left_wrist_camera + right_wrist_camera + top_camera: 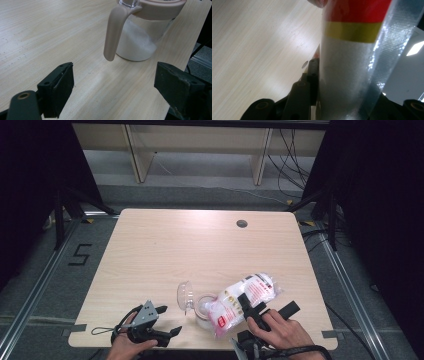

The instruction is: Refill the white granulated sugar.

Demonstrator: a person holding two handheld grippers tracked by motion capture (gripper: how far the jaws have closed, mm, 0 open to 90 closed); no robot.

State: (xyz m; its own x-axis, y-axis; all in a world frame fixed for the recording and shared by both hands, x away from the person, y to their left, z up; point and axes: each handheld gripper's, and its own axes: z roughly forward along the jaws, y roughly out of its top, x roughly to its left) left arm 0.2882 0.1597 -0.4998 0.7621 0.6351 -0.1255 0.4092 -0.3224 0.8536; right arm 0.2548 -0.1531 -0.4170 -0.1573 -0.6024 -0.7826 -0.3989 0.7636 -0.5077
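Right gripper (256, 311) is pinching the plastic bag (243, 299) of white powder near its lower end, jaws clamping the film from both sides, and is holding it tilted over the open jar (204, 309) at the near edge of the table (165, 250); the bag's lower corner is sitting right at the jar's mouth, its far end is pointing up and away toward the right. In the right gripper view the bag (352, 62) is showing up close between the jaws, clear crinkled film with a red and a yellow band, one black jaw pressing flat against its left side. The jar's clear lid (185, 296) is standing flipped open on its left side. Left gripper (162, 320) is resting low near the near-left corner of the table, well apart from the jar, jaws spread wide with nothing between them. In the left gripper view the jar (142, 37) is standing ahead of the open jaws, glass body with white powder sloping inside, pinkish collar on top and a pinkish handle (113, 32) hanging down its side, close to the table's edge. A hand (282, 332) is gripping the right tool, another hand (125, 345) the left one
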